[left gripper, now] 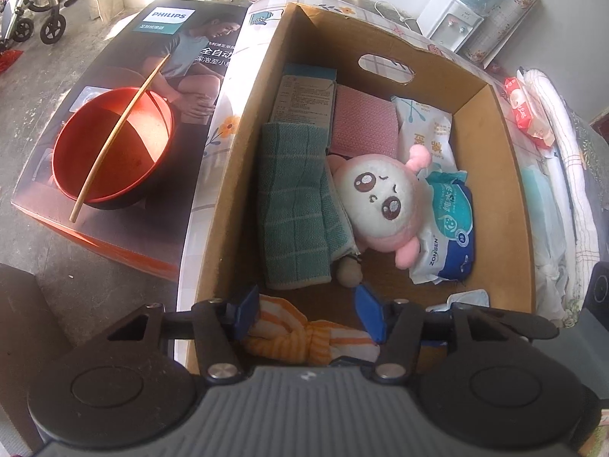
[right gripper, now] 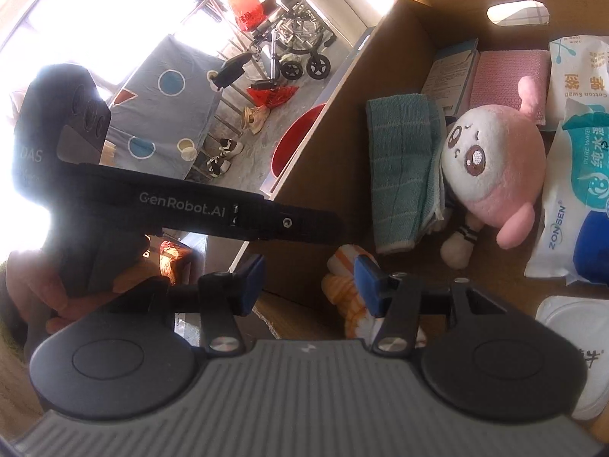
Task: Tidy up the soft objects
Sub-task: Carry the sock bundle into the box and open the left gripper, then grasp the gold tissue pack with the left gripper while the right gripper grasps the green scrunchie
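Cardboard box [left gripper: 491, 160] seen from above through both wrist cameras, open at the top, with an oval hand slot in its far wall. Left gripper [left gripper: 310, 310] hangs over the near edge of the box, its blue pads spread apart; an orange-and-white striped cloth [left gripper: 300, 333] lies bunched between and below them on the box floor, and neither pad presses on it. Right gripper [right gripper: 310, 285] stands beside it, jaws likewise parted, with the same striped cloth [right gripper: 344, 289] just left of its right pad and not clamped; the left gripper's black body, strapped to a hand [right gripper: 34, 289], crosses the left of that view. Inside the box, a folded green towel [left gripper: 295, 200] lies along the left wall. Touching its right edge is a pink-and-white plush toy [left gripper: 384, 200], face up, its small foot near the left gripper's right pad. Far of these, side by side against the far wall, are a paper carton [left gripper: 302, 95], a pink sponge cloth [left gripper: 363, 122] and a pack of cotton swabs [left gripper: 426, 129]. A wet-wipe pack [left gripper: 451, 228] lies on the right, partly under the toy. Outside the box, to the left, a red basin [left gripper: 114, 144] with a stick [left gripper: 120, 139] laid across its rim rests on a large printed carton [left gripper: 125, 30].
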The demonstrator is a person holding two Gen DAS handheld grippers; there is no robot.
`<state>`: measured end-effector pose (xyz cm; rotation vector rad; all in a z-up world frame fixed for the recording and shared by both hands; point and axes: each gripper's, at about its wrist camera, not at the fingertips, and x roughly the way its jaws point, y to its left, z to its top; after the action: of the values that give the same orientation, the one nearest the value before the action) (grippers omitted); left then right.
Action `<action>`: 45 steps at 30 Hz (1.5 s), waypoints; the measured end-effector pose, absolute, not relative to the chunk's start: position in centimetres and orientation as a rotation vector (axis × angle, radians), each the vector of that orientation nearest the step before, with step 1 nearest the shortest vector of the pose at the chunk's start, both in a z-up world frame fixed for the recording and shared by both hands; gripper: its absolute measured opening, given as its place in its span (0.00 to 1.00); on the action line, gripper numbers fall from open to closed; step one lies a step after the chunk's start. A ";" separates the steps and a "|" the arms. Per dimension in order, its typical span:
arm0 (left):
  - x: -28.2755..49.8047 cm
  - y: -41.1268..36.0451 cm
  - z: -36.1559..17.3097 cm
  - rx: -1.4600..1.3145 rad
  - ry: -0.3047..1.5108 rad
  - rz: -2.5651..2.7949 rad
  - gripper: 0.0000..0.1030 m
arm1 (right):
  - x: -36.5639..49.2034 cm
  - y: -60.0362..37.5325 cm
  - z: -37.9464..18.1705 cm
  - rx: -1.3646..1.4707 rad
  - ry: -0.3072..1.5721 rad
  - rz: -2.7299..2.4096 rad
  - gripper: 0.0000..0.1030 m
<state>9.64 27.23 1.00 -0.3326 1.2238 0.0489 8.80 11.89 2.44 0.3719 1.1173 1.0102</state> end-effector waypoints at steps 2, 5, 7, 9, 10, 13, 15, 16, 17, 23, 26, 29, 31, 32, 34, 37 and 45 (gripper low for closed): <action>9.6 27.1 1.1 -0.327 1.216 0.046 0.57 | 9.4 11.7 2.1 0.382 1.120 1.009 0.51; 9.5 26.8 1.5 -0.327 1.198 0.042 0.57 | 9.8 11.2 2.2 0.398 1.109 1.014 0.52; 9.3 26.6 2.1 -0.327 1.175 0.039 0.58 | 10.0 10.5 2.4 0.411 1.092 1.016 0.52; 9.0 26.3 2.8 -0.326 1.148 0.039 0.61 | 10.0 9.5 3.0 0.429 1.071 1.017 0.53; 8.9 26.1 3.2 -0.324 1.129 0.034 0.61 | 10.0 8.7 3.3 0.445 1.055 1.018 0.53; 8.2 25.1 4.5 -0.324 1.074 0.016 0.67 | 9.8 5.9 4.5 0.489 1.004 1.009 0.55; 7.7 24.0 5.4 -0.312 1.035 -0.002 0.72 | 9.5 3.4 5.2 0.528 0.964 0.993 0.56; 7.4 23.3 5.8 -0.304 1.017 -0.013 0.73 | 9.3 2.2 5.6 0.548 0.944 0.983 0.56; 7.2 22.7 6.0 -0.298 1.005 -0.025 0.76 | 9.2 1.0 5.9 0.564 0.926 0.972 0.57; 5.9 17.1 6.5 -0.302 0.908 -0.147 0.82 | 7.1 -6.9 6.7 0.648 0.796 0.851 0.61; 5.6 13.5 5.7 -0.298 0.882 -0.220 0.83 | 5.8 -10.8 6.3 0.673 0.748 0.764 0.63; 5.6 9.3 4.8 -0.244 0.877 -0.284 0.83 | 4.5 -15.0 5.1 0.697 0.708 0.652 0.63; 5.6 6.1 4.1 -0.201 0.859 -0.328 0.83 | 3.7 -17.7 4.2 0.706 0.688 0.572 0.63; 5.6 4.7 3.8 -0.185 0.851 -0.349 0.83 | 3.3 -19.0 3.8 0.705 0.680 0.531 0.63; 5.8 1.5 2.9 -0.146 0.839 -0.398 0.83 | 2.4 -21.6 2.8 0.686 0.666 0.427 0.63; 6.2 -3.0 1.5 -0.087 0.838 -0.473 0.83 | 1.4 -25.3 1.1 0.660 0.664 0.278 0.63; 8.5 -12.4 -1.9 0.119 0.813 -0.589 0.80 | 0.5 -30.9 -1.9 0.487 0.632 -0.051 0.62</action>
<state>8.47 -12.45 -1.88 0.1191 0.8134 -0.5895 0.48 -30.90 -1.87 0.4869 0.6325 -0.0512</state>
